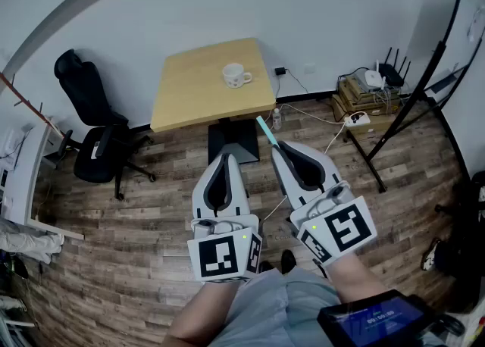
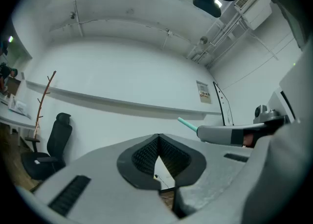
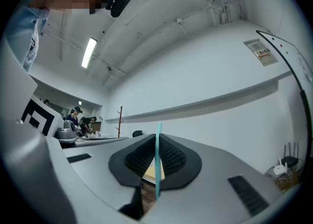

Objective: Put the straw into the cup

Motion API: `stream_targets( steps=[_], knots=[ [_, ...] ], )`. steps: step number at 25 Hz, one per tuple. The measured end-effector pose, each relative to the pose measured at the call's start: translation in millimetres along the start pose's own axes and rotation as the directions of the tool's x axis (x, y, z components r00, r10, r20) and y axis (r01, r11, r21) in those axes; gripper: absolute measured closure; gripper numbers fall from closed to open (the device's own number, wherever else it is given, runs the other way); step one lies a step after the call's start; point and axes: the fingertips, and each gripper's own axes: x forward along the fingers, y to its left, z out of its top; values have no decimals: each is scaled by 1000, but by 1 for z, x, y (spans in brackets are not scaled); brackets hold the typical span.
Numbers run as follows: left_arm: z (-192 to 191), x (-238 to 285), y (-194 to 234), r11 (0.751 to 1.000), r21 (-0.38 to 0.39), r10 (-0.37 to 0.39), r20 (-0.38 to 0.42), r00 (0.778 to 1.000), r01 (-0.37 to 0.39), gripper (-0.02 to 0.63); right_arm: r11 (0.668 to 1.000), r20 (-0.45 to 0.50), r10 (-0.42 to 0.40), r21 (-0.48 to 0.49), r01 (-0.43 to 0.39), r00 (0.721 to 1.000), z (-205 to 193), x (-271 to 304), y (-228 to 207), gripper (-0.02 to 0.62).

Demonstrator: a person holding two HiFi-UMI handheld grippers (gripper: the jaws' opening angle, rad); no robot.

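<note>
A white cup [image 1: 236, 75] with a small print stands on a light wooden table [image 1: 189, 92] far ahead of both grippers. My right gripper [image 1: 278, 148] is shut on a pale teal straw [image 1: 267, 131], which sticks out past the tips toward the table. In the right gripper view the straw [image 3: 158, 162] stands upright between the closed pads. My left gripper [image 1: 224, 157] is shut with nothing in it, level with the right one and to its left. In the left gripper view the straw [image 2: 187, 124] shows poking from the right gripper [image 2: 201, 131].
A black office chair [image 1: 95, 141] stands left of the table. A rack with a router and cables [image 1: 369, 95] sits at the right wall, with a black stand leg [image 1: 409, 110] near it. A small bottle [image 1: 277, 119] stands on the wood floor by the table base.
</note>
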Motion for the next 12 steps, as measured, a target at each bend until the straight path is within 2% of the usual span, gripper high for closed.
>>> stream_targets(
  steps=[12],
  knots=[
    [0, 0, 23, 1000, -5, -13, -4, 1000, 13, 607, 1000, -1, -11, 7, 11, 1000, -5, 19, 14, 575]
  ],
)
